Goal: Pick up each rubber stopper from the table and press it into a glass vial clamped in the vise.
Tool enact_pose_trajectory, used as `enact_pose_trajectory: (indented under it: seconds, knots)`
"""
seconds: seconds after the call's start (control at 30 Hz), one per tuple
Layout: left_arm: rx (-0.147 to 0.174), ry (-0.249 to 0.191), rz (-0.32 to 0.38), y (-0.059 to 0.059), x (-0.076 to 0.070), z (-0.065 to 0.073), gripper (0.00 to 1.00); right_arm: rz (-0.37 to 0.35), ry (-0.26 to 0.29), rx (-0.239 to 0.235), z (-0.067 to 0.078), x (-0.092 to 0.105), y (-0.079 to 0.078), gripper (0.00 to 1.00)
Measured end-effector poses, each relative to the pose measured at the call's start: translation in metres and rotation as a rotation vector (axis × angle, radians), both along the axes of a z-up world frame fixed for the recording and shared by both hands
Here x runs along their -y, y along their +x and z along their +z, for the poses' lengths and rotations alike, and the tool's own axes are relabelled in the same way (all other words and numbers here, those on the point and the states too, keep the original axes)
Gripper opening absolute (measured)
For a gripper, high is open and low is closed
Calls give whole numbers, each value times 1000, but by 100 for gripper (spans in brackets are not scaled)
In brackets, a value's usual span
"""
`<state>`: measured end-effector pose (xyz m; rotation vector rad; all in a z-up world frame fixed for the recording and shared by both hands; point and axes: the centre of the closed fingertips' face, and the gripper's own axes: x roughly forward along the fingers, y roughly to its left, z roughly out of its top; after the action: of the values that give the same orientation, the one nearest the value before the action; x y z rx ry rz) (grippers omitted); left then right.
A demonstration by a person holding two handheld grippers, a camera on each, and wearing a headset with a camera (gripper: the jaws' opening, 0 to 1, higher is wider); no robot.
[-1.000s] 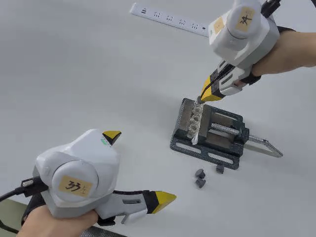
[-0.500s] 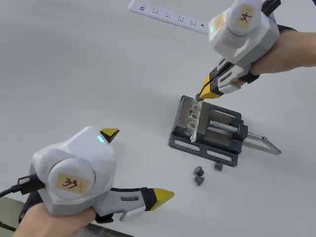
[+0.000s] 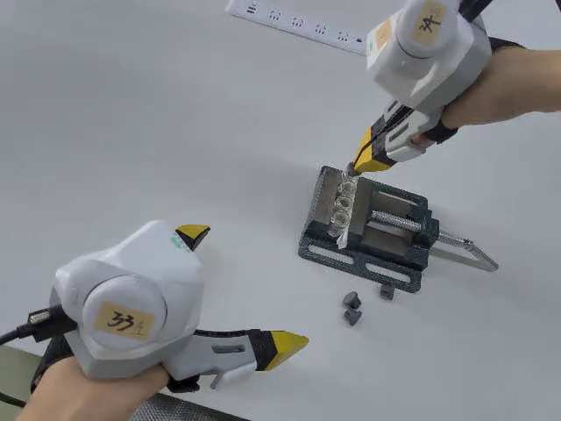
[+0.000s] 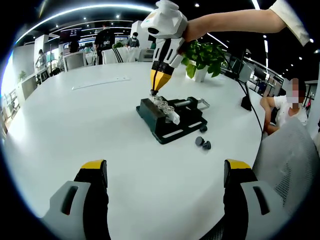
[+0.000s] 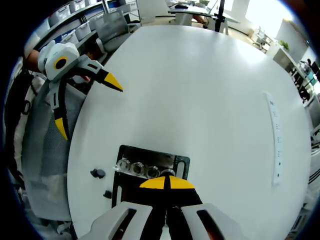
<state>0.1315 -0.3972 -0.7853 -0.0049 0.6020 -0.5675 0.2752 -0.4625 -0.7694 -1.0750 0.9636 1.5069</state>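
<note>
While the left gripper [image 3: 242,289] hung nearest, its handwritten label reading "33", its jaws stood spread wide. Beyond it, three loose stoppers [image 3: 351,303] lay on the table [image 3: 175,114] beside the vise [image 3: 399,254] clamping glass vials [image 3: 344,206]. The right gripper [image 3: 359,165], its jaws pressed together, met the farthest vial's mouth; its label was illegible. A power strip [image 3: 298,22] lay farthest.

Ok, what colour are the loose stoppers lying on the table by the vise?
Dark grey. The stoppers show best in the head view, just in front of the vise.
</note>
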Motion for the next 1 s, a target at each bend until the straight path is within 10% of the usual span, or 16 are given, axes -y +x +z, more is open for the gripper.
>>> enact_pose_trajectory:
  seconds: [0.47, 1.0]
  knots:
    - [-2, -3, 3, 0, -1, 0, 97, 64, -109, 13, -1, -2, -3, 0]
    - [-8, 0, 3, 0, 0, -1, 96, 42, -113, 35, 0, -1, -5, 0]
